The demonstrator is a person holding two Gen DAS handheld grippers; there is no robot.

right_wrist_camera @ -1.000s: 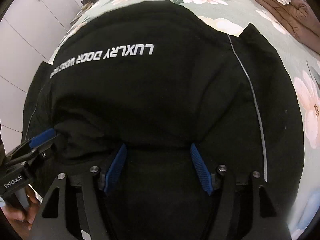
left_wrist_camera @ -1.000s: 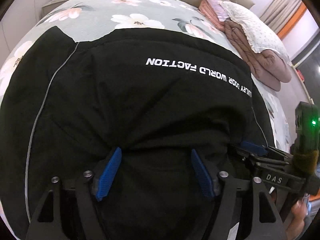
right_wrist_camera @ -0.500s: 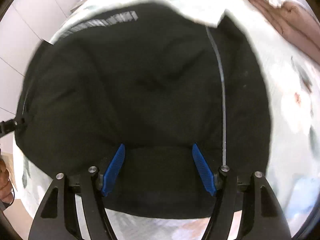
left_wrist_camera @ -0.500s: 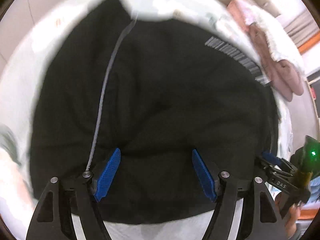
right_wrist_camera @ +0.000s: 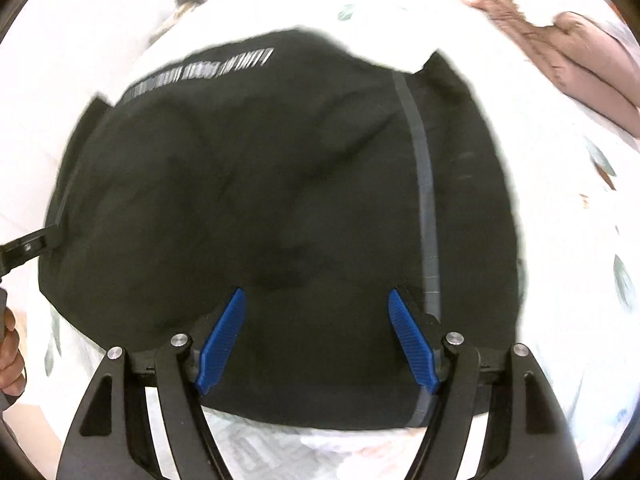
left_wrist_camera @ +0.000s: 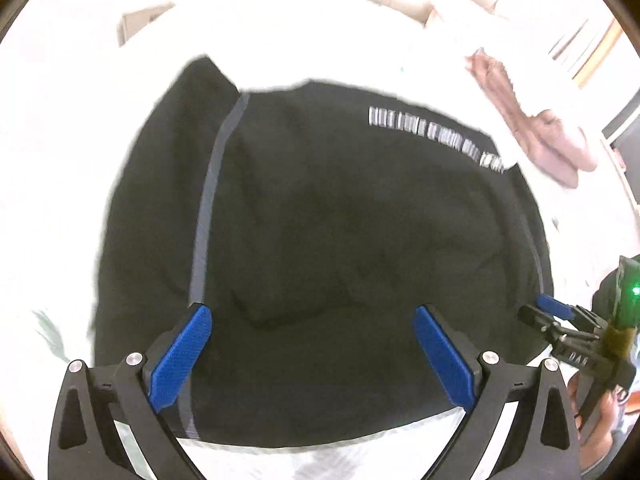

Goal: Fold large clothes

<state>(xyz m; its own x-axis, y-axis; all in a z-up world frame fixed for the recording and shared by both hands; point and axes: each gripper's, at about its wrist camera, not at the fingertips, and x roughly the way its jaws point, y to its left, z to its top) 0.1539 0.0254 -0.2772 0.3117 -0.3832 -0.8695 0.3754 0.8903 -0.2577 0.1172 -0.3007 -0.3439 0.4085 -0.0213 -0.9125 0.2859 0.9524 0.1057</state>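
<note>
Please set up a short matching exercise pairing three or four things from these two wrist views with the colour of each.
Things:
1. large garment spread on the bed
2. narrow stripe running down the garment
3. ribbed pads of the left gripper
4. crumpled blanket at the far side of the bed

Colours:
A. pinkish brown
B. blue
C. black
D. grey

Pairs: 1-C, 2-D, 3-B, 4-A
</note>
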